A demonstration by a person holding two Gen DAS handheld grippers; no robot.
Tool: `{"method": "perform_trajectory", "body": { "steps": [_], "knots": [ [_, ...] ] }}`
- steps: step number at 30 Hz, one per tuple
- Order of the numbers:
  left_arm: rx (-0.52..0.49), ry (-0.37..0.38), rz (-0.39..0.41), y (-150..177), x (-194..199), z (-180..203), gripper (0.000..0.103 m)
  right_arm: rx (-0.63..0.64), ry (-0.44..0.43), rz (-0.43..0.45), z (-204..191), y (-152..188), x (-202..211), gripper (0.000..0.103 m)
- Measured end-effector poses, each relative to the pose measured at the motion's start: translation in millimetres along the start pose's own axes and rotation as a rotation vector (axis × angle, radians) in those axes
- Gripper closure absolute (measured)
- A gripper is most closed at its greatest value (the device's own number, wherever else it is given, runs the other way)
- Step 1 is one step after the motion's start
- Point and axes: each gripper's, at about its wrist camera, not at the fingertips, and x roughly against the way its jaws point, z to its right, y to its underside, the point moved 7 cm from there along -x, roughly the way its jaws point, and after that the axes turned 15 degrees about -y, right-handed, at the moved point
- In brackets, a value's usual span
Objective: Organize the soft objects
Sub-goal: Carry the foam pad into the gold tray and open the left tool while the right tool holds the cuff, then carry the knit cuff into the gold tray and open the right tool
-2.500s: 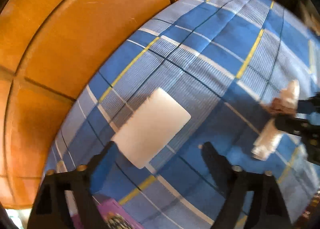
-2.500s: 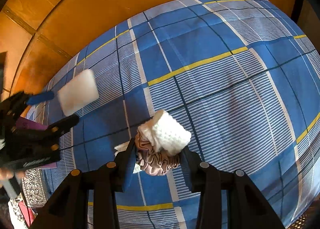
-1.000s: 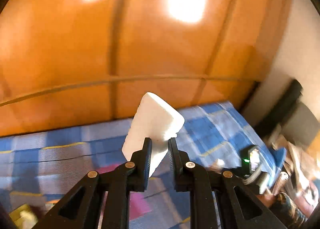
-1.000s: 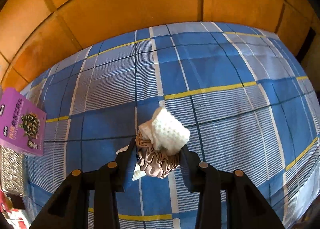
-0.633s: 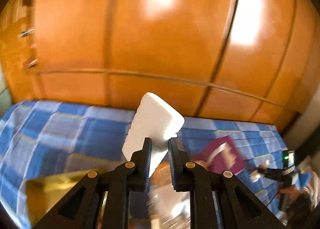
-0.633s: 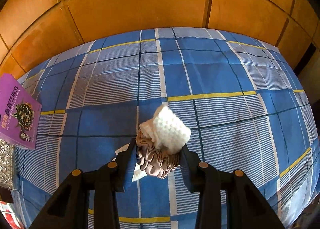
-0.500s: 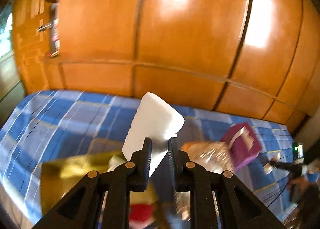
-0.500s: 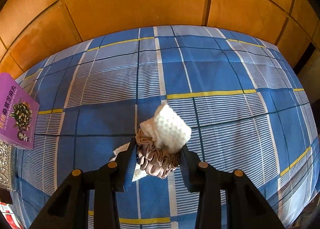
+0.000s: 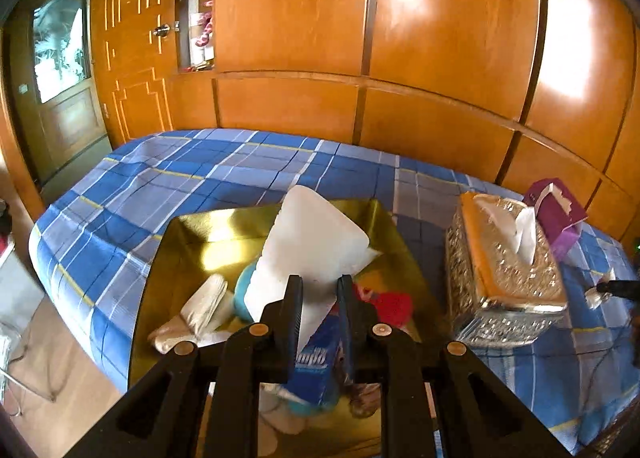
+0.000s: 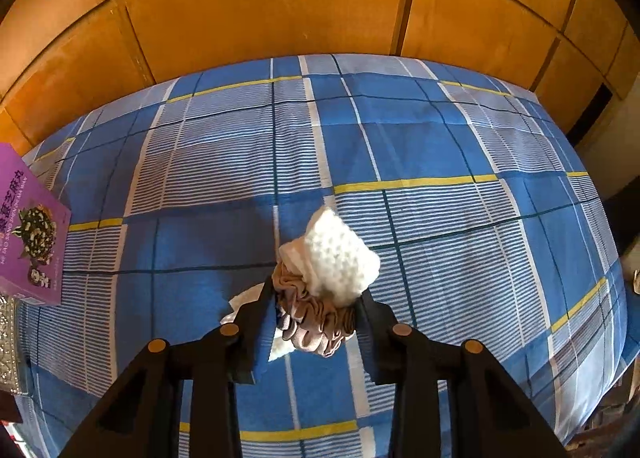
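My left gripper (image 9: 319,290) is shut on a white sponge block (image 9: 308,250) and holds it above a gold tray (image 9: 192,234) on the blue plaid bed. The tray holds a rolled beige cloth (image 9: 200,310), a teal item (image 9: 242,286), a red soft item (image 9: 390,306) and a blue packet (image 9: 316,370). My right gripper (image 10: 316,294) is shut on a bundle of a brown ruffled scrunchie (image 10: 316,318) and a white knitted piece (image 10: 336,258), held above the bed (image 10: 440,177). A white tissue (image 10: 244,306) lies under it.
A silver and gold tissue box (image 9: 504,270) stands right of the tray, with a purple box (image 9: 556,209) behind it; the purple box also shows at the left edge of the right wrist view (image 10: 28,234). Wooden wall panels (image 9: 400,57) back the bed. The bed's left edge drops to the floor (image 9: 48,358).
My left gripper has swung with the sponge from facing the wall to over the gold tray. The right gripper has stayed nearly still with its bundle.
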Motion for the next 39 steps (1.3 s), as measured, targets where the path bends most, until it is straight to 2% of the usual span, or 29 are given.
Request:
{"method": "perform_trajectory", "body": {
  "steps": [8, 16, 20, 26, 32, 39],
  "knots": [
    [-0.033, -0.024, 0.020, 16, -2, 1, 0.084, 0.051, -0.037, 0.054, -39, -8, 26, 0.069],
    [-0.045, -0.020, 0.025, 24, -3, 3, 0.083, 0.133, -0.107, 0.165, -95, -38, 76, 0.069],
    [-0.048, -0.019, 0.014, 29, -6, 4, 0.083, 0.196, -0.196, 0.235, -143, -53, 109, 0.069],
    [-0.050, -0.016, 0.004, 36, -11, 4, 0.083, 0.360, -0.344, 0.306, -238, -55, 149, 0.069],
    [-0.049, -0.012, -0.002, 40, -13, 4, 0.083, 0.514, -0.495, 0.261, -323, -22, 155, 0.069],
    [0.001, 0.030, -0.026, 38, -15, -4, 0.082, 0.647, -0.610, 0.112, -392, 38, 126, 0.069]
  ]
}}
